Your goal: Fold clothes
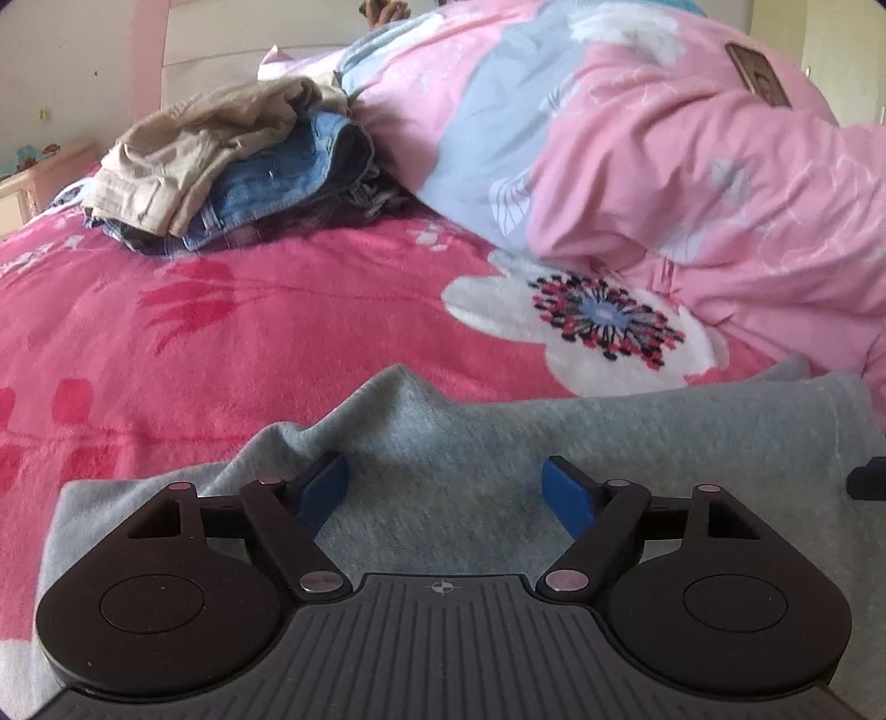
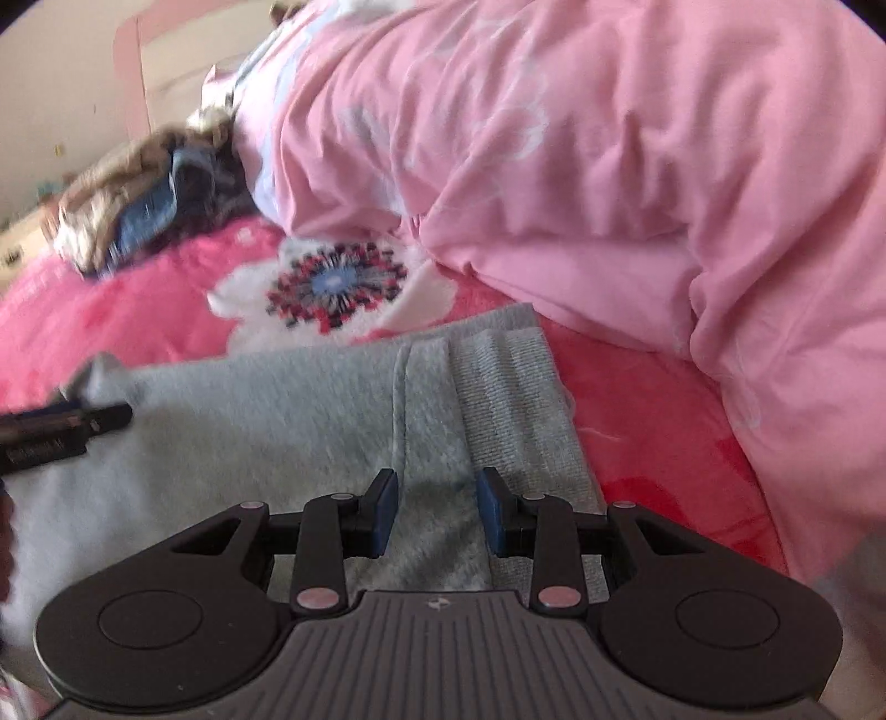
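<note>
A grey knitted garment (image 1: 498,437) lies flat on the pink flowered blanket (image 1: 221,332). My left gripper (image 1: 446,493) is open over its left part, with a raised fold of grey cloth touching the left blue pad (image 1: 324,490). In the right wrist view the same garment (image 2: 266,421) shows its ribbed hem (image 2: 509,387) at the right. My right gripper (image 2: 437,507) is open and hovers just above the cloth beside the hem. The left gripper's tip (image 2: 66,426) shows at that view's left edge.
A stack of folded clothes (image 1: 232,171), beige on top of blue denim, sits at the back left. A bunched pink and grey duvet (image 1: 637,149) fills the back and right. A pale headboard (image 1: 221,44) and wall stand behind.
</note>
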### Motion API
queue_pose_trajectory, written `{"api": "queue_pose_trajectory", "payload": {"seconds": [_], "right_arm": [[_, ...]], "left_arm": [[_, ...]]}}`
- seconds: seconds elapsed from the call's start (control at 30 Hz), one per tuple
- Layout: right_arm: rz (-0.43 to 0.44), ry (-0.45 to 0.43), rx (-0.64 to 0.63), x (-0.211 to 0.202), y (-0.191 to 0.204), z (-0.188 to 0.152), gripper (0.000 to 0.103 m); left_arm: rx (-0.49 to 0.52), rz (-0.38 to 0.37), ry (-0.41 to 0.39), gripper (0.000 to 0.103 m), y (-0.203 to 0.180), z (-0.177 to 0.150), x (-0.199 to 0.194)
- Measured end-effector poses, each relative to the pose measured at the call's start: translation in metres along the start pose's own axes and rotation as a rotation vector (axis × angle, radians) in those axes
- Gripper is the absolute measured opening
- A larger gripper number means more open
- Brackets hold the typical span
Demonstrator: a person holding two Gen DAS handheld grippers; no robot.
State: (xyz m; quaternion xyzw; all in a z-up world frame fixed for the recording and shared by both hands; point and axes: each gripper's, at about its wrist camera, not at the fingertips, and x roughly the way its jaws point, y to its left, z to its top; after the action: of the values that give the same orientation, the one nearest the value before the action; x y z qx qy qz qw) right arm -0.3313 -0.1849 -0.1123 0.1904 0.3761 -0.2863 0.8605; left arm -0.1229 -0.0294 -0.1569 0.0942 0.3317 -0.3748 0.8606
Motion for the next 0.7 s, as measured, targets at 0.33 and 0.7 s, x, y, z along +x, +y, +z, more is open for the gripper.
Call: {"api": "queue_pose_trajectory", "payload": {"seconds": [0.33,0.7], "right_arm": [[0.219,0.071,0.331,-0.078,-0.041,-0.031,0.037],[0.222,0.174,0.693,-0.053,-0.045,-0.107,0.043]], "left_arm": [[0.005,-0.199,-0.066,0.078,-0.03,0.007,-0.047],[0.196,-0.344,0.073,0.078,-0.096,-0.017,-0.012]]}}
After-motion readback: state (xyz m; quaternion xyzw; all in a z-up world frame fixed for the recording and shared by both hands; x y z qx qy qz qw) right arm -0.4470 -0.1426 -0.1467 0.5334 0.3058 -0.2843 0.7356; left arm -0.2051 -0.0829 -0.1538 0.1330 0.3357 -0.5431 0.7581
